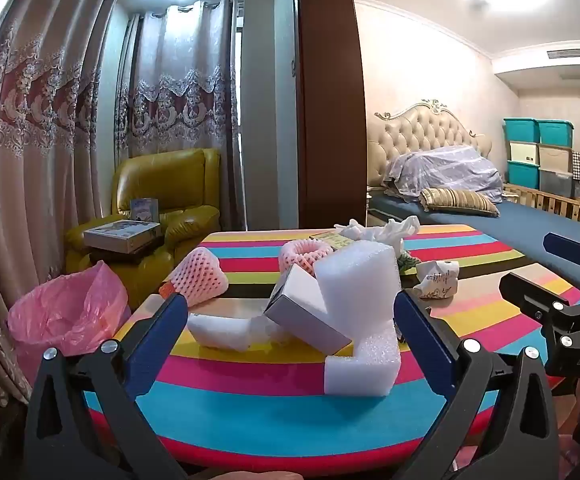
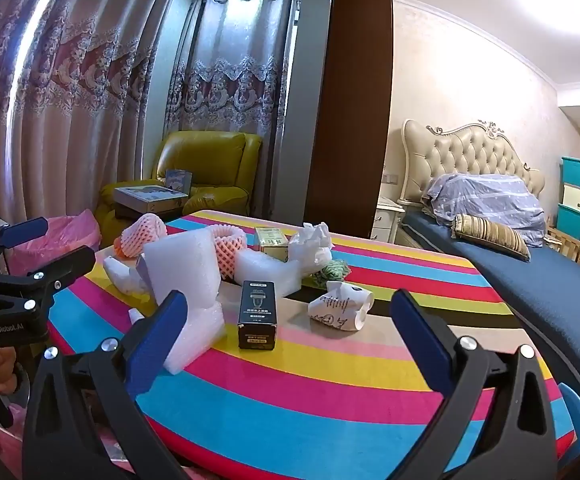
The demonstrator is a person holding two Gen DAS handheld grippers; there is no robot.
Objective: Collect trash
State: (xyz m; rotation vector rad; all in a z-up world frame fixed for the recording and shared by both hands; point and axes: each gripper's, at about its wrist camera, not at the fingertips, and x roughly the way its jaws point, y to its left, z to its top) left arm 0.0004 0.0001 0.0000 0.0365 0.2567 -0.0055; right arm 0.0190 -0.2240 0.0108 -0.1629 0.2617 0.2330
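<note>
Trash lies heaped on a table with a striped cloth (image 1: 250, 420). A white foam block (image 1: 359, 280) leans against a grey box (image 1: 301, 308), with two pink foam nets (image 1: 200, 280) behind. My left gripper (image 1: 291, 340) stands open in front of this heap, its pads pressing on nothing. My right gripper (image 2: 290, 336) is open too, facing a black box (image 2: 258, 314) and a crumpled paper cup (image 2: 339, 306). Each gripper shows in the other's view, the right gripper (image 1: 545, 268) at the right edge and the left gripper (image 2: 46, 248) at the left edge.
A bin lined with a pink bag (image 1: 66, 312) stands left of the table, before a yellow armchair (image 1: 170, 200). A gold box (image 2: 272, 242), white tissue (image 2: 311, 242) and a green wad (image 2: 331, 272) lie farther back. A bed (image 2: 529, 280) runs along the right.
</note>
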